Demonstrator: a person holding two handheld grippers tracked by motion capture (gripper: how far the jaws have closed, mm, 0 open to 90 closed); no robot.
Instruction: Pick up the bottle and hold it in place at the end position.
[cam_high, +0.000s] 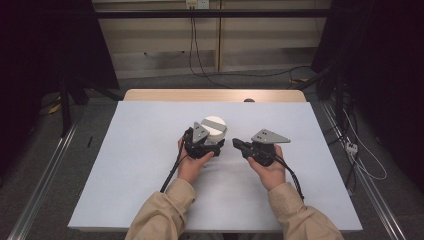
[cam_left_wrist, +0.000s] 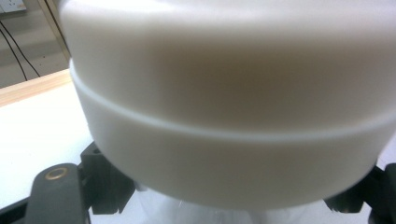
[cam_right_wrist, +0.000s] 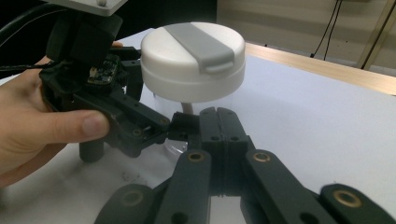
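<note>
From the high view I am seeing the left gripper (cam_high: 214, 145) sitting at the middle of the pale table (cam_high: 140, 165), with my left hand (cam_high: 192, 162) wrapped around its body and its cable trailing back along the sleeve. Its jaws are pinching the clear lower body of a container (cam_high: 215, 131), just under the white lid (cam_high: 214, 124), so the container is standing upright on the table surface right in front of that gripper. In the left gripper view the lid (cam_left_wrist: 224, 107) is looming very close above the jaws, its two stepped rims running across the picture, and the black jaw parts are showing at either side beneath it. Moving right, in the right gripper view I am looking at the same lid (cam_right_wrist: 194, 58), which carries a grey strap-like tab (cam_right_wrist: 201, 44) across its top, while the left gripper (cam_right_wrist: 161, 128) is reaching in from the side at the transparent base. Further right in the high view, the right gripper (cam_high: 237, 145) is resting just beside the container, apart from it, held in my right hand (cam_high: 270, 167). Its jaws are pressed flat together with nothing between them, as the right gripper view (cam_right_wrist: 217, 123) is showing.
</note>
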